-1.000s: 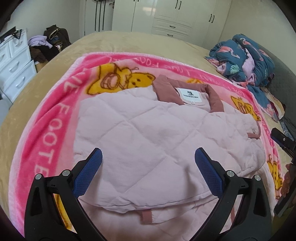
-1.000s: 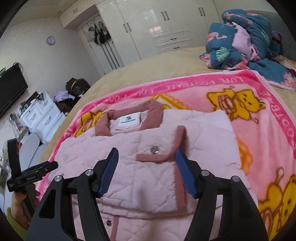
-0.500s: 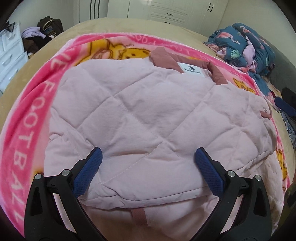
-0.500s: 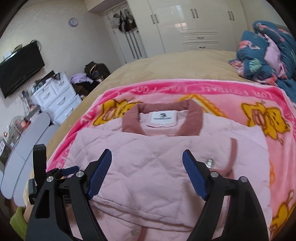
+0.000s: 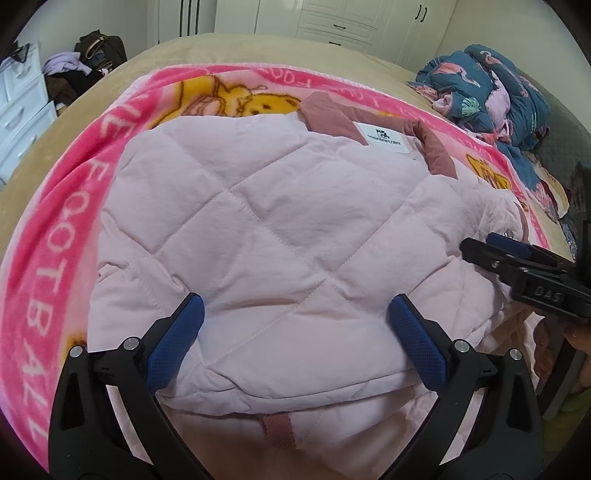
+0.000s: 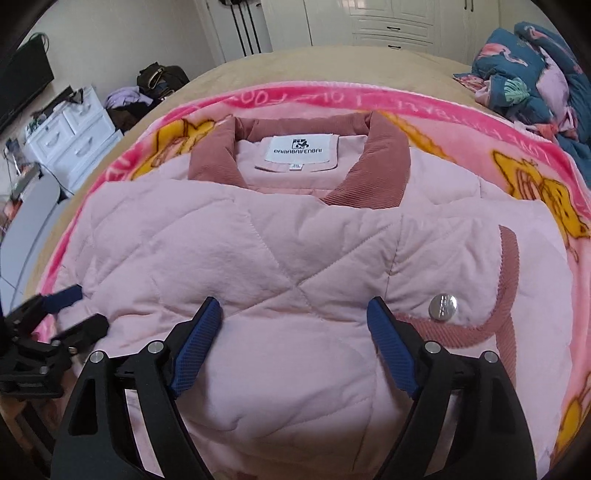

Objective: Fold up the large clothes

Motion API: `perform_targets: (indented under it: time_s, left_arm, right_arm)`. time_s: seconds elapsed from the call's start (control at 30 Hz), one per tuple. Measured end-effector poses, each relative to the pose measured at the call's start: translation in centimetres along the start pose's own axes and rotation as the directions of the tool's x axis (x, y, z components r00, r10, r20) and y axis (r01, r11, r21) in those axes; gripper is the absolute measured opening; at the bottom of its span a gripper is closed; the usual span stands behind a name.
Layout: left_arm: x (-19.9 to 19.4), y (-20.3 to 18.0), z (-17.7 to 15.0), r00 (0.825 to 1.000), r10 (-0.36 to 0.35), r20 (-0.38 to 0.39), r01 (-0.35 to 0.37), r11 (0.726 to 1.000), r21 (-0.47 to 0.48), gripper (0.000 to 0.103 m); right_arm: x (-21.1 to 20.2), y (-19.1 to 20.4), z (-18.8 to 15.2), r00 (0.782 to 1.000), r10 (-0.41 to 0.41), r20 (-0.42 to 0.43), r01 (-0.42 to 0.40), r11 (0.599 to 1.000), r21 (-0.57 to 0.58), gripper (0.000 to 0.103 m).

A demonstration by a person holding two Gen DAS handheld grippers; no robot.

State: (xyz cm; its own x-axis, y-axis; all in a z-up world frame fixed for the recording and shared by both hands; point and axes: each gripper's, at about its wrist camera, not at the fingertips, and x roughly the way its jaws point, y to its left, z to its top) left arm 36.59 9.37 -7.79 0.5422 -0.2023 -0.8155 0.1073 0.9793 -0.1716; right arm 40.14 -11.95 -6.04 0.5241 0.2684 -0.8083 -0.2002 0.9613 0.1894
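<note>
A pale pink quilted jacket (image 5: pixel 280 229) with a dusty-rose collar (image 6: pixel 380 162) and a white label (image 6: pixel 301 149) lies partly folded on a pink cartoon blanket (image 5: pixel 59 206). It fills the right wrist view too (image 6: pixel 288 266). My left gripper (image 5: pixel 295 317) is open, low over the jacket's near folded edge, holding nothing. My right gripper (image 6: pixel 295 321) is open, low over the jacket's middle, just left of a silver snap button (image 6: pixel 442 305). The right gripper shows at the right edge of the left wrist view (image 5: pixel 517 258). The left gripper shows at the left edge of the right wrist view (image 6: pixel 55 325).
The blanket covers a tan bed (image 6: pixel 332 62). A heap of blue flamingo-print bedding (image 5: pixel 491 92) lies at the far right. A white drawer unit (image 6: pixel 70 136) and bags with clothes (image 6: pixel 155 85) stand left of the bed. White wardrobes (image 6: pixel 391 22) line the far wall.
Both grippers have moved down and closer to the jacket, which now looms larger. The right gripper has swung left toward the jacket's middle. Both stay open.
</note>
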Motion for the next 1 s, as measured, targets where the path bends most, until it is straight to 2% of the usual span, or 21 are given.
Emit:
perform_targets:
  time_s: [0.13,0.2,0.4,0.47,1.0]
  left_arm:
    - [-0.4,0.0,0.2,1.000,-0.002,-0.001,0.002,1.000,-0.015,0.095]
    - [-0.8,-0.2,0.3,1.000,0.004,-0.001,-0.004,1.000,-0.017,0.095]
    - [-2.2,-0.5,0.6,1.000,0.000,-0.003,0.000,1.000,-0.029,0.095]
    - [-2.6,-0.6,0.7,1.000,0.010,-0.003,-0.011,1.000,-0.028,0.095]
    - [-7.4,-0.8,0.9,0.997,0.017,0.070,-0.015,0.999,-0.037,0.095]
  right_arm:
    - [-2.4,-1.1,-0.4,0.996,0.088,0.032,-0.090,0.992,0.087,0.086]
    - [-3.6,-1.3,-0.6,0.993,0.108,0.052,-0.113,0.988,0.104,0.090]
    - [-6.3,-1.8,-1.3,0.985,0.144,0.095,-0.156,0.978,0.136,0.091]
    - [-7.1,-2.0,-1.6,0.981,0.155,0.115,-0.172,0.973,0.151,0.098]
    - [-10.3,-1.7,-2.8,0.971,0.170,0.169,-0.196,0.969,0.152,0.099]
